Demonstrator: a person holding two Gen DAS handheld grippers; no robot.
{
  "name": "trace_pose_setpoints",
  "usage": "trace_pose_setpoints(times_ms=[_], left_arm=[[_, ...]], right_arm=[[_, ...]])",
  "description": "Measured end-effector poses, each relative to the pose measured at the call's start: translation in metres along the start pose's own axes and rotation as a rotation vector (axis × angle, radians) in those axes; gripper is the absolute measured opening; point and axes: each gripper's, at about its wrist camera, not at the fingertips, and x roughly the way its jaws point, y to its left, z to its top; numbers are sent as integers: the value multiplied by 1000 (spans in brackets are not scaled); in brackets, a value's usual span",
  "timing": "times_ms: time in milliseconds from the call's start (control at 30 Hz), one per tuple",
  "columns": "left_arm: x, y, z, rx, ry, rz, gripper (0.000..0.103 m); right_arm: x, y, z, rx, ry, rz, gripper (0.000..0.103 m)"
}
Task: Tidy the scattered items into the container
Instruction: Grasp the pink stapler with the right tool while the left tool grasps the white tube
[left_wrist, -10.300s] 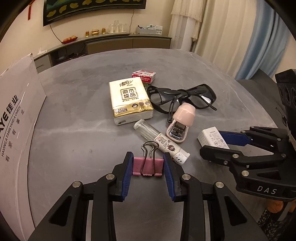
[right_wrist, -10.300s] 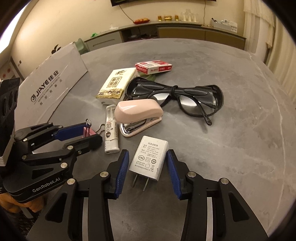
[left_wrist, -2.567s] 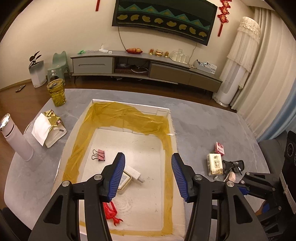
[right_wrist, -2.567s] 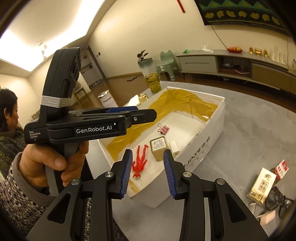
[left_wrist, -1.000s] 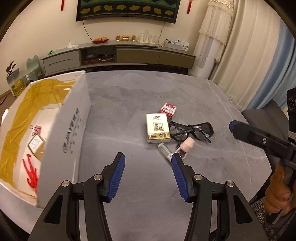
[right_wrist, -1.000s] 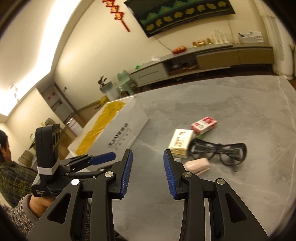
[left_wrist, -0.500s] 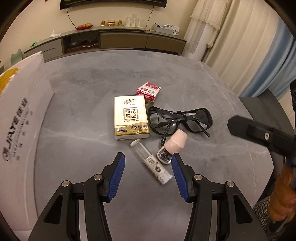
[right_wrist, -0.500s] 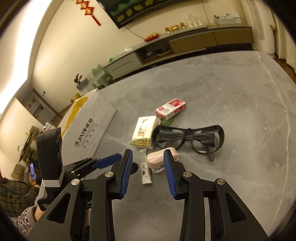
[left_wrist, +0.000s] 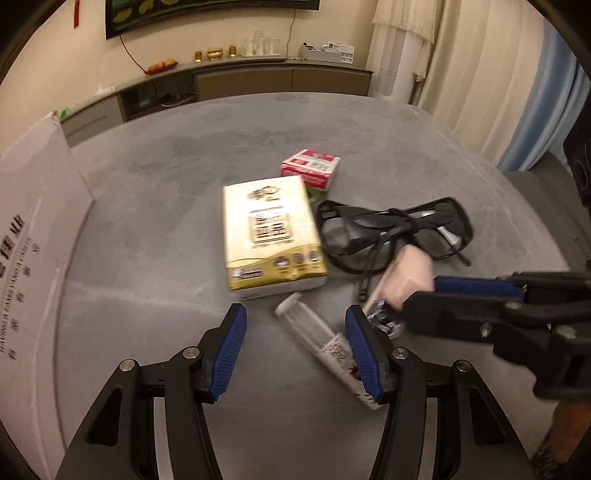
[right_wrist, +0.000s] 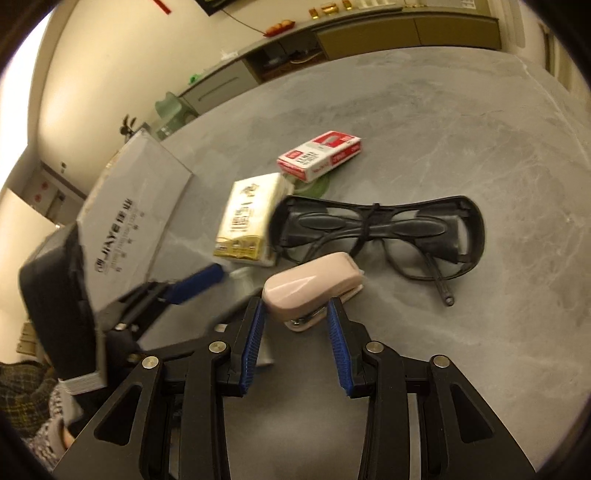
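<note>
My left gripper (left_wrist: 295, 332) is open just above the grey table, with a clear-capped white tube (left_wrist: 314, 334) lying between its blue pads. A pink stapler (right_wrist: 310, 284) lies with its near end between the pads of my open right gripper (right_wrist: 293, 317). In the left wrist view the right gripper (left_wrist: 428, 299) comes in from the right beside the stapler (left_wrist: 406, 273). Beyond them lie a tissue pack (left_wrist: 273, 236), black glasses (left_wrist: 395, 229) and a red staple box (left_wrist: 310, 168). The white cardboard container (left_wrist: 33, 240) stands at the left.
A green disc (right_wrist: 314, 190) peeks out under the staple box (right_wrist: 319, 155). The left gripper (right_wrist: 207, 291) and a person's sleeve (right_wrist: 22, 387) fill the lower left of the right wrist view. The table edge curves behind, with a sideboard (left_wrist: 258, 77) beyond it.
Both grippers have dropped lower and closer to the items. The tube now lies between the left pads, and the stapler's end sits between the right pads. Both stay open.
</note>
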Motion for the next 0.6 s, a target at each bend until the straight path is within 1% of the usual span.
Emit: trace_pose_setpoints(times_ms=[67,100,167,200,267,300,367,467,533,600], left_arm=[[-3,13,-2,-46,-3,16,57],[-5,20,-3,-78,-5,8,57],[-10,27,-6,-132,-9,-41,57],[-11,28,-7,-142,-10,-67,57],[-12,25,-8,-134,-11,-80,57],[-12,22,-9,-123,-12,-76,57],[-13,17,-10,-92,-19,-71,58],[-11,12,-12,-48,-21,-27,58],[-10,18,-12,-59,-19,14,58],[-10,25,-12,-93,-18,26,58]], right_arm=[[-5,-4,3,-9,-24,-63,40],[-9,-5,4,-13,-36,-90,40],[-11,-6,5,-11,-48,-89,40],[-10,-4,5,-13,-47,-77,40],[-4,2,5,-33,-41,-82,44],[1,5,5,-44,-36,-107,46],[8,7,7,-51,-28,-144,46],[9,1,7,-46,-22,-162,46],[6,-6,6,-53,-18,-182,46],[4,-12,4,-72,-7,-217,46]])
